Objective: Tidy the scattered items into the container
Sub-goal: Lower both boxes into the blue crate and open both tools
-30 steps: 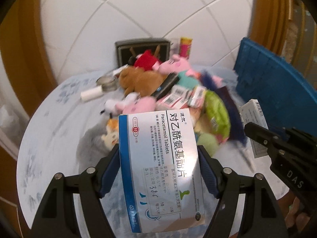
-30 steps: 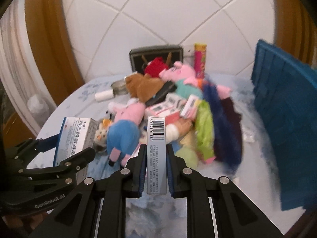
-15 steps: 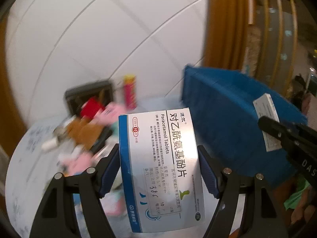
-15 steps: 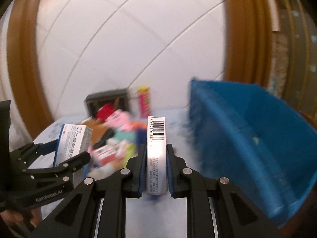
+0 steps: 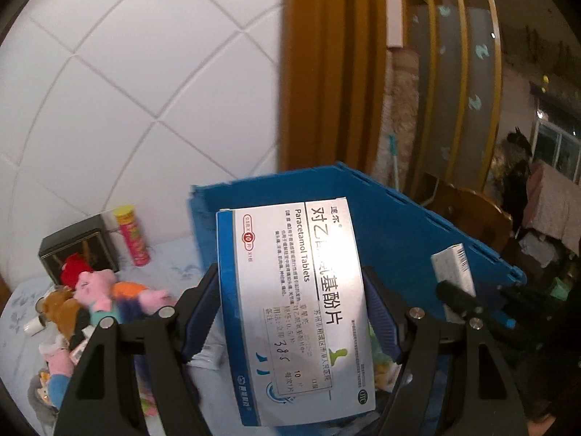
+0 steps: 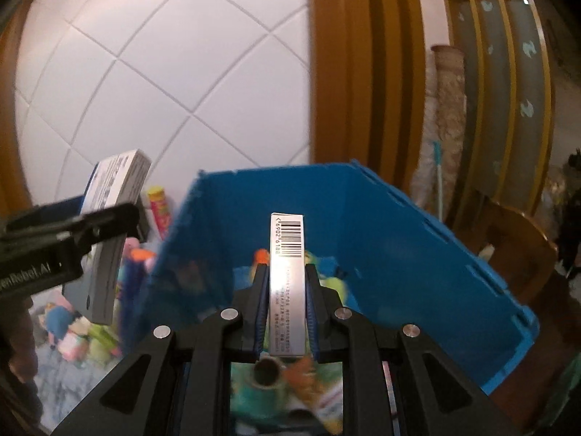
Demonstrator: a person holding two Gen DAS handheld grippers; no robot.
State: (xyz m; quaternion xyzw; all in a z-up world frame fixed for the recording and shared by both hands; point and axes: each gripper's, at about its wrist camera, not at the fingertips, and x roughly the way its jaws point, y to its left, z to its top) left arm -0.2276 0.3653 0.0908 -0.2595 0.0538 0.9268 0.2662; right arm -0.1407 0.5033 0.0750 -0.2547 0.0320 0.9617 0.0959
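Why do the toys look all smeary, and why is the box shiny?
Left wrist view: glare washes out part of the pill box; the toys are motion-blurred. Right wrist view: the things inside the blue bin are smeared by blur, while the barcode box stays sharp.

Blue crate (image 6: 381, 239), blue-and-white tablet box (image 5: 290, 298), diamond-tiled white wall (image 5: 145, 72).

The paracetamol box (image 5: 290, 312) sits between the left gripper (image 5: 290, 309) fingers (image 5: 201, 309), with the crate (image 5: 399, 239) ahead of and right of them. Left of those fingers, plush toys (image 5: 94, 294) lie on the bench (image 5: 170, 269), a tube (image 5: 132, 236) standing behind them. The narrow box (image 6: 287, 283) stands between the right gripper (image 6: 287, 309) fingers (image 6: 259, 305), above the crate's inside, where more items (image 6: 326, 283) lie beyond the fingertips
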